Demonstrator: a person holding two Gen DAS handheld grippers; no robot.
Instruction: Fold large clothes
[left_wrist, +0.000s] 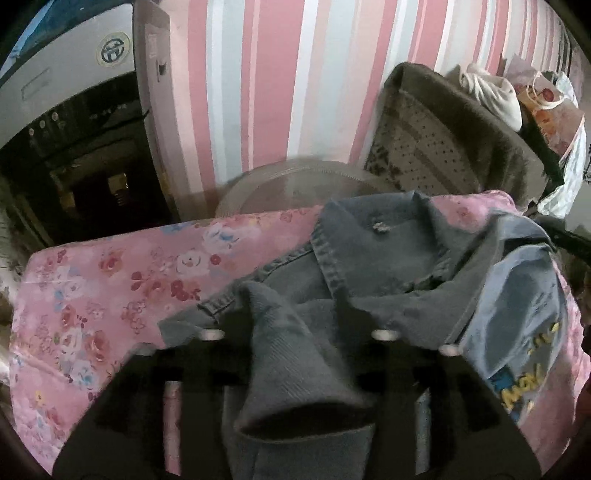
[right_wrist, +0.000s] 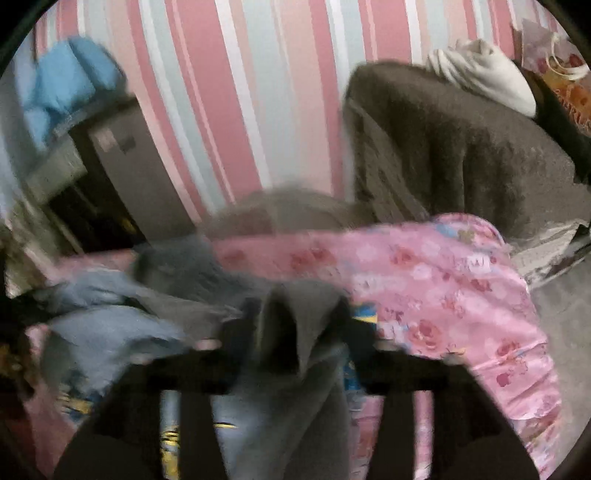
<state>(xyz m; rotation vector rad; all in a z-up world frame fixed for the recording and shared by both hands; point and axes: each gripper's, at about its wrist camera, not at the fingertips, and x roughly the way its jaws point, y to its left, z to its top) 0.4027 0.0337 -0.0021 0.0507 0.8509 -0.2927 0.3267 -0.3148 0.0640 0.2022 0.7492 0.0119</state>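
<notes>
left gripper (left_wrist: 295, 332) jaws apart; a fold of the denim jacket (left_wrist: 388, 266) stands up between the fingers, pads look clear of the cloth on both sides; right gripper (right_wrist: 295, 332) also apart, with a grey peak of the same jacket (right_wrist: 207, 280) rising between its fingers; that view is blurred, can't tell whether cloth touches either pad; jacket lies crumpled on the pink floral sheet (left_wrist: 110, 288), collar and one metal button facing up, toward the far edge of the sheet; pale inner side with yellow and blue print shows at the right in the left wrist view, at lower left in the right wrist view; sleeves bunched, nothing laid flat; behind the sheet: clear round plastic tub (left_wrist: 291, 184), brown blanket (left_wrist: 480, 122) draped over a chair, pink striped wall (left_wrist: 277, 74); dark cabinet (left_wrist: 74, 155) at far left; white cloth bundle (right_wrist: 487, 77) on top of the blanket
</notes>
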